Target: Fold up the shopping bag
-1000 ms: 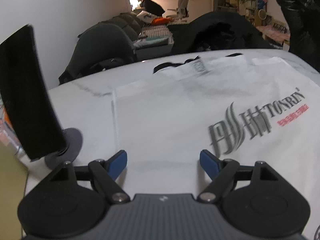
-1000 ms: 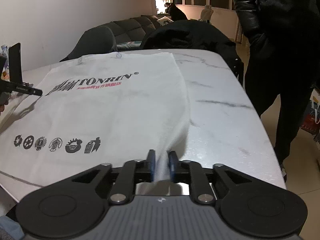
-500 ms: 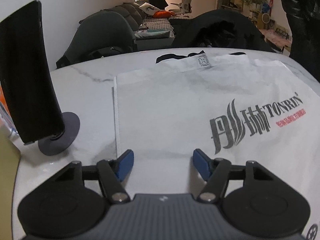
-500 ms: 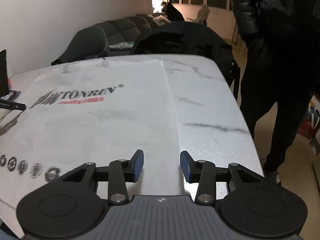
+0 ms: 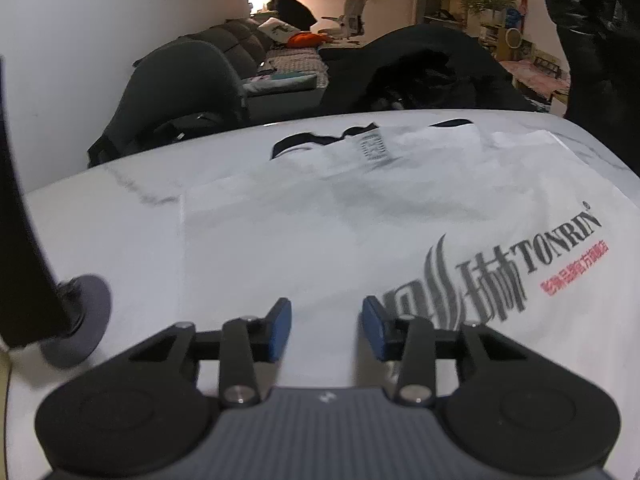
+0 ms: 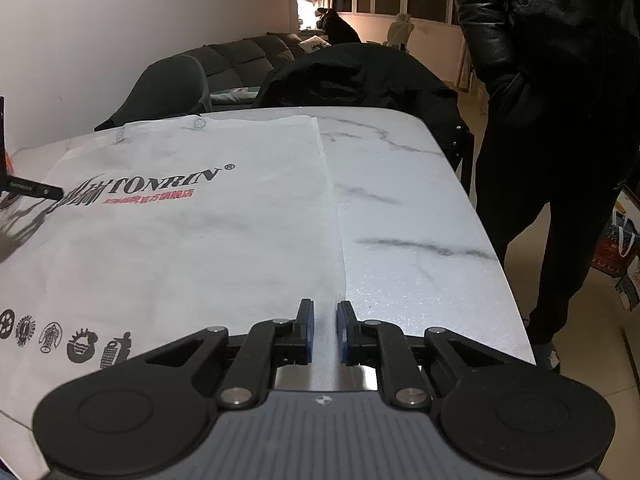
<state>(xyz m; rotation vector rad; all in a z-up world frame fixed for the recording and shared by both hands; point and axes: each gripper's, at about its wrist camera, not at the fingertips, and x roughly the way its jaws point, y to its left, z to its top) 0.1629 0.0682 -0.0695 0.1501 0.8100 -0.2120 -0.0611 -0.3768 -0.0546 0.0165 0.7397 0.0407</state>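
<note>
The white non-woven shopping bag with grey lettering lies flat on the white marble table, the right gripper narrowed astride its side edge – apparently ready to pinch it – while the left gripper hovers wide over the fabric.

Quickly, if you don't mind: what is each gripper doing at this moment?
Left gripper: jaws open above the shopping bag, holding nothing.
Right gripper: jaws narrowly open at the bag's right edge, not clamped on it.
</note>
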